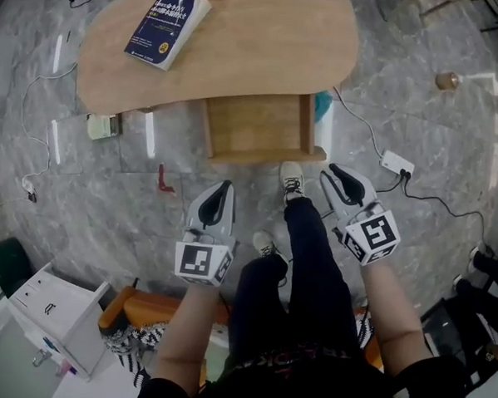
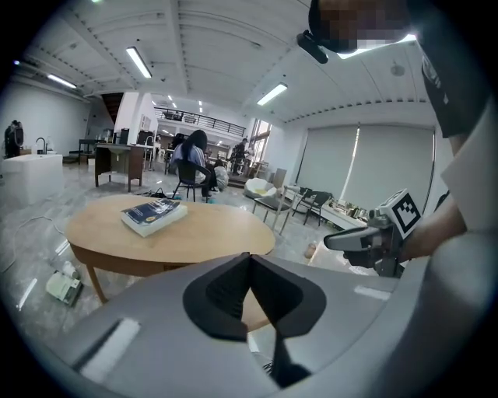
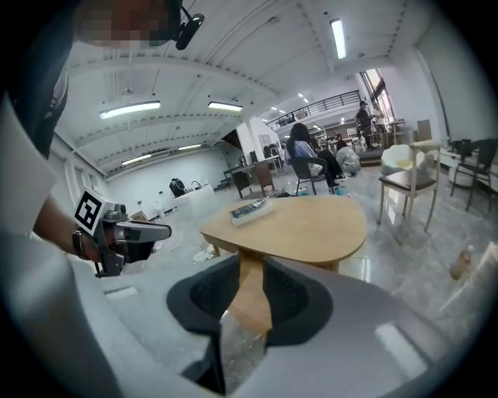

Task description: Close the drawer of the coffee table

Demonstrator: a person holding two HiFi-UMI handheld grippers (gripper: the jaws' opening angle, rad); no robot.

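The drawer [image 1: 257, 124] is open. It sticks out from under the near edge of the round wooden counter [image 1: 265, 45], and its wooden bottom shows. A blue book [image 1: 168, 27] lies flat on the counter, near the far left edge, well apart from the drawer.

The person stands right in front of the drawer. One shoe [image 1: 291, 181] is just beside the drawer's front board.

The left gripper [image 1: 225, 187] is held to the left of the legs. It points toward the counter and is a little way back from the drawer, not touching it. Its fingers [image 2: 233, 291] are pressed together with nothing between them.

The right gripper [image 1: 332, 175] is on the other side of the legs, near the right front corner of the drawer. It does not touch the drawer either. Its fingers [image 3: 292, 299] are a little way apart and hold nothing. Through the gap you only see the counter's wood farther off.

A white plug box [image 1: 398, 164] with a black cord lies on the grey stone floor [image 1: 99, 203] to the right. Something blue-green [image 1: 323, 105] peeks out beside the drawer's right side, but I cannot tell what it is.
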